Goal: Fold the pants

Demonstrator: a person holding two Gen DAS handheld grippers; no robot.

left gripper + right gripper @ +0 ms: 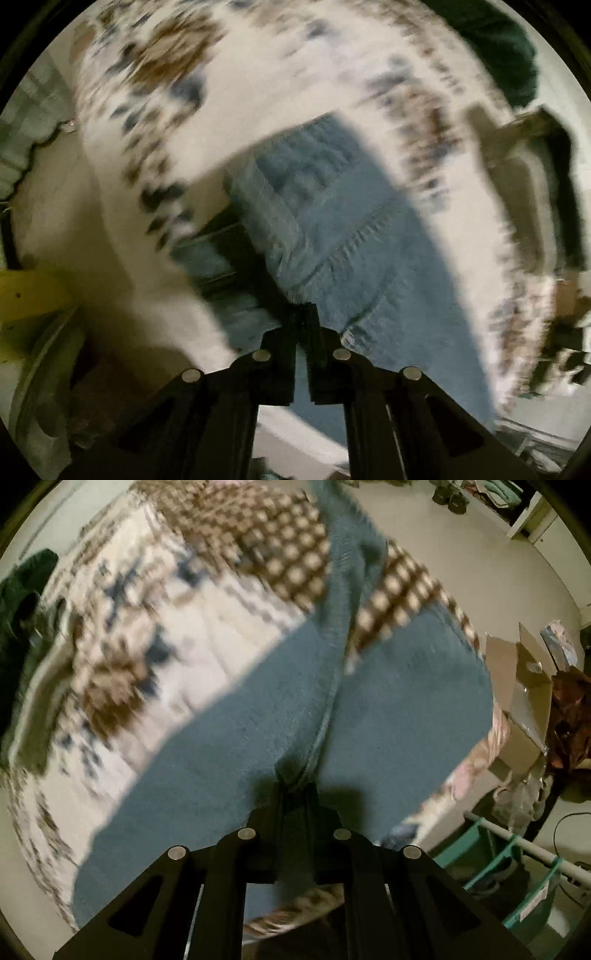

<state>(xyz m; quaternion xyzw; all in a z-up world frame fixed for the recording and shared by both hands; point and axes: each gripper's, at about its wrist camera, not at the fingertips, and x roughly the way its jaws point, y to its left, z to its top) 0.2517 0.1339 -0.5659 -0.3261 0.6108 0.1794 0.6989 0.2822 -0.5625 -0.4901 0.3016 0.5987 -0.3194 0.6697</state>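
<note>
- Left gripper point(303, 314): black jaws pressed nearly together, pinching an edge of the blue denim pants point(332, 229) near the seamed part; probably holding that edge so it can be carried over for a fold.
- Right gripper point(295, 786): jaws closed on a seam ridge of the same pants point(388, 709); looks like a second hold to keep the fabric taut.
- The pants lie spread on a white quilted bedspread with brown and navy patterns point(207, 635), legs running away from the right camera.
- Both views are motion-blurred; fold stage is unclear, likely early.
- Open brown cardboard box point(524, 701) sits on the floor beside the bed; contents unreadable.
- Teal plastic crate point(532, 893) is below it; contents can't be made out.
</note>
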